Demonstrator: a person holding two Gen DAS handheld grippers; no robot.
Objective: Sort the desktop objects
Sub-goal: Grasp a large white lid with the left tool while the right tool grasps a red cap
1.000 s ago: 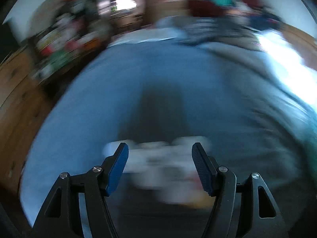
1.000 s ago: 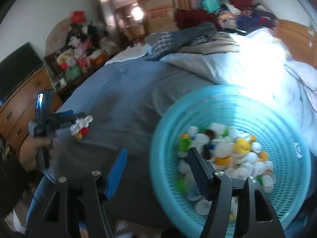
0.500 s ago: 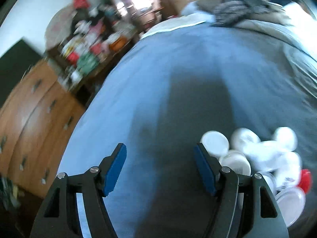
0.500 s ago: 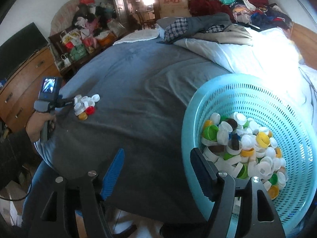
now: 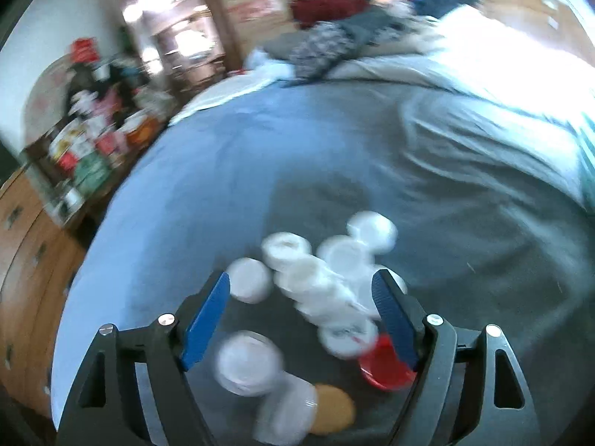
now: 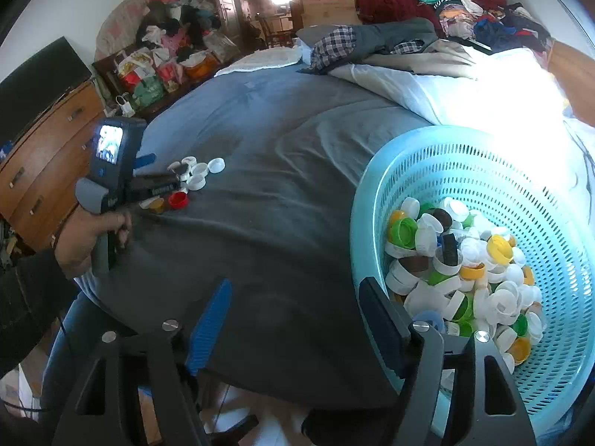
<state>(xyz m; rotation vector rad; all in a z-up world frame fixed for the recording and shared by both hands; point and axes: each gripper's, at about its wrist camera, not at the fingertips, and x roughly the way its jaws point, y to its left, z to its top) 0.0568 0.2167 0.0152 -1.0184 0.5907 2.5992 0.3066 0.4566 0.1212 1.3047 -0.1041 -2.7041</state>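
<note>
A small heap of white bottle caps (image 5: 319, 278), with a red cap (image 5: 386, 366) and an orange cap (image 5: 331, 410), lies on the grey bedspread. My left gripper (image 5: 301, 290) hangs over this heap with its jaws opening; caps lie between and under the blue pads, none pressed. From the right wrist view the same heap (image 6: 195, 178) shows at the left, with the left gripper (image 6: 160, 176) over it. My right gripper (image 6: 293, 303) hovers by the near bed edge, jaws opening, nothing between them, right finger next to the turquoise basket (image 6: 483, 171) full of mixed caps (image 6: 457, 267).
The grey bedspread (image 6: 282, 193) covers the bed; a white duvet and piled clothes (image 6: 372, 42) lie at the far end. A wooden dresser (image 6: 41, 145) and a cluttered shelf (image 6: 156, 67) stand at the left. A person's hand (image 6: 89, 238) holds the left gripper's handle.
The left gripper swung over and down onto the cap heap, which now lies between its wider-set fingers. The right gripper drew back from the basket early on; its jaws widened slightly.
</note>
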